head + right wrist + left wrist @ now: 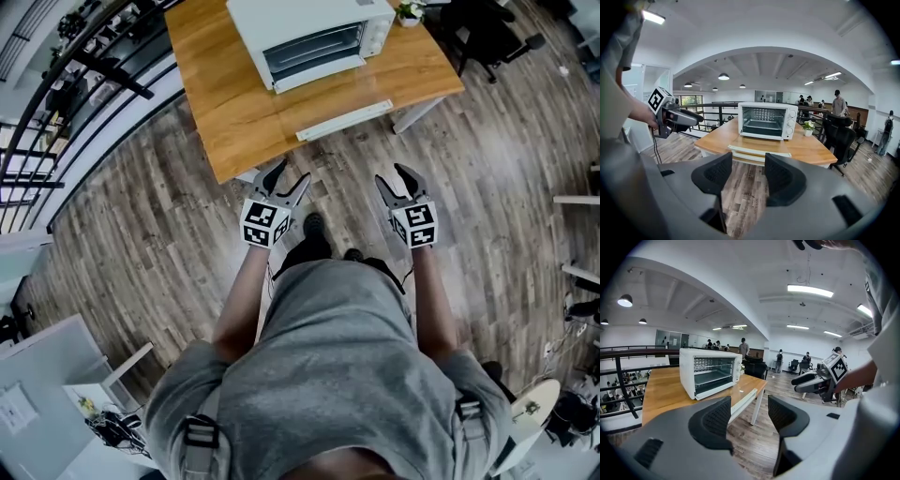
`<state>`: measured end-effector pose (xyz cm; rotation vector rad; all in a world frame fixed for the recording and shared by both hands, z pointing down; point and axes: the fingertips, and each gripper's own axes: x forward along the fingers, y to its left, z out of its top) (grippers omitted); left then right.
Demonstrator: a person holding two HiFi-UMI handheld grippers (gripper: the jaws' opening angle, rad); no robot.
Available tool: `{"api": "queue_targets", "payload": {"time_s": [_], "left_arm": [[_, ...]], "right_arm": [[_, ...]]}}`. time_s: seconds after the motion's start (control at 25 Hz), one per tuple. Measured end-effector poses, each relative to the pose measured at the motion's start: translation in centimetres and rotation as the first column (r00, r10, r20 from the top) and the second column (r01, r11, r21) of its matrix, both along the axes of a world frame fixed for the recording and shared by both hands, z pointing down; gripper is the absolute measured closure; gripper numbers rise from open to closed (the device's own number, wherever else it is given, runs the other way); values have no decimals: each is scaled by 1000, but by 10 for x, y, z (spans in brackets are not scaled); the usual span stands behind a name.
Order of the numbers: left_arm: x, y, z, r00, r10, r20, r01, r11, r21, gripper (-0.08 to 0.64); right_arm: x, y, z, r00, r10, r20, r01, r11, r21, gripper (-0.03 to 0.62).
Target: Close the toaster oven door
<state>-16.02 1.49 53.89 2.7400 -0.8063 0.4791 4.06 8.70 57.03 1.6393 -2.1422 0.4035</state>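
We are holding the left claw (292, 172), grey moulded plastic with black ribbed pads (716, 414) and a cube of square black-and-white markers (265, 223) behind them, low over the floor. The right claw (391, 175), of the same make, is hanging level beside it and well apart from it. Both are pointing ahead at a white, boxy metal toaster oven (314, 37), which is sitting well beyond the tips on a smooth honey-coloured wooden table (234, 103) with white legs. From the left claw the oven is lying ahead and to the left. From the right claw it is lying straight ahead, above the gap between the jaws. Its front is showing a dark window with wire racks behind it and round knobs down the right side; we are not managing to tell from here whether the door (763, 123) is standing shut. A small potted plant in a white pot (808, 127) is sitting just right of the oven, and a black mesh office chair (839, 133) is standing farther right of the right claw. Grey-brown wood-grain floor planks (169, 216) are running beneath both claws. The left claw's jaws are standing apart, released, with only planks showing between them, and the right claw's jaws are likewise gaping, gripping and touching nothing
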Motion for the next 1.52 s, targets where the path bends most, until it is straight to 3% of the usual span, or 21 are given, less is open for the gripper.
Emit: {"api": "queue_targets", "payload": {"time_s": [0.4, 1.0, 1.52], "left_arm": [[-2, -34, 7, 997, 82, 11, -82, 997, -11, 313], [4, -49, 22, 988, 154, 18, -153, 988, -29, 313], [15, -65, 46, 991, 124, 43, -122, 991, -45, 313]], "right_arm": [[-15, -23, 8, 998, 67, 13, -67, 998, -1, 367], [-6, -30, 17, 987, 162, 10, -162, 987, -9, 371], [25, -58, 40, 988, 155, 9, -155, 988, -8, 374]]}}
